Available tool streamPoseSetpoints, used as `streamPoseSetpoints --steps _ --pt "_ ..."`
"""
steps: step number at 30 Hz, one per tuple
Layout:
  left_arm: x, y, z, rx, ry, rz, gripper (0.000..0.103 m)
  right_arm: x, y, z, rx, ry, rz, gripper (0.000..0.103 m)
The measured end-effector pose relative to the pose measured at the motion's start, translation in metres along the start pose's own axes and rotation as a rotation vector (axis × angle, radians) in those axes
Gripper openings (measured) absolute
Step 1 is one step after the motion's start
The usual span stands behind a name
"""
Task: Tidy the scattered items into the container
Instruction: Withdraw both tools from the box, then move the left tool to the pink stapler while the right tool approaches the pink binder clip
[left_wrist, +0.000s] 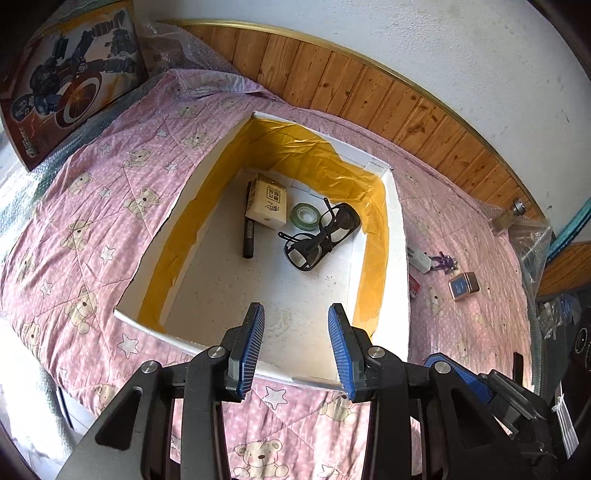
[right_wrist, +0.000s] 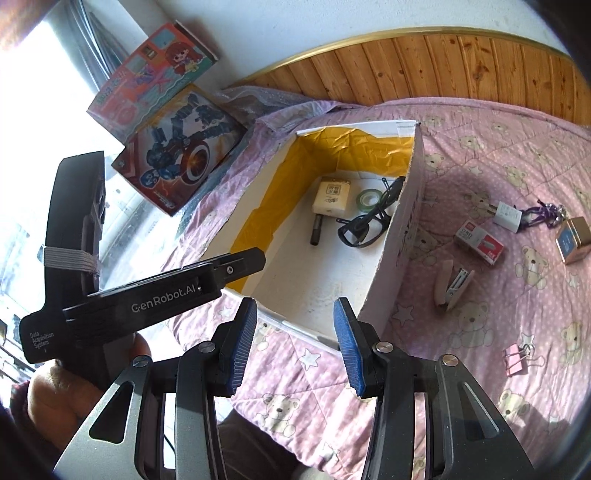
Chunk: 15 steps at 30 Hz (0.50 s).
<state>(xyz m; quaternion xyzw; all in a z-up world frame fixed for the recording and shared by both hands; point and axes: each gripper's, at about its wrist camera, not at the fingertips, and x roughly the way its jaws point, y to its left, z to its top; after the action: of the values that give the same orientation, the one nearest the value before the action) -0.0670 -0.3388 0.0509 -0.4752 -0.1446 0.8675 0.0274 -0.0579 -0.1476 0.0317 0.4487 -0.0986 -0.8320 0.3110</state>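
Both the left gripper (left_wrist: 296, 321) and the right gripper (right_wrist: 295, 317) are spread wide with nothing between the pads, above the near edge of the box (right_wrist: 408, 221).

From left to right inside the box lie a marker (left_wrist: 249, 238), a tissue pack (left_wrist: 266, 205) with Chinese print, a tape roll (left_wrist: 305, 217) and glasses (left_wrist: 320, 236).

Right of the box, on the quilt (right_wrist: 480, 155), still wait a stapler (right_wrist: 452, 286), a staples carton (right_wrist: 478, 242), a pink clip (right_wrist: 517, 360), a white plug (right_wrist: 508, 216) and a small tin (right_wrist: 574, 240).

The stapler seems stiff and light; I would take it across its middle. The clip is small and may slip.

The other tool reads "GenRobot.AI" and "Data Acquisition System".
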Motion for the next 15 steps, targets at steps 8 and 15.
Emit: streamPoseSetpoints --steps 8,15 --pt "-0.007 -0.031 -0.021 0.093 -0.007 -0.028 0.038 -0.02 -0.019 -0.018 0.046 -0.037 0.027 0.047" --pt "-0.01 -0.068 -0.036 0.185 -0.014 -0.06 0.038 -0.039 -0.043 -0.033 0.101 -0.072 0.029 0.048"
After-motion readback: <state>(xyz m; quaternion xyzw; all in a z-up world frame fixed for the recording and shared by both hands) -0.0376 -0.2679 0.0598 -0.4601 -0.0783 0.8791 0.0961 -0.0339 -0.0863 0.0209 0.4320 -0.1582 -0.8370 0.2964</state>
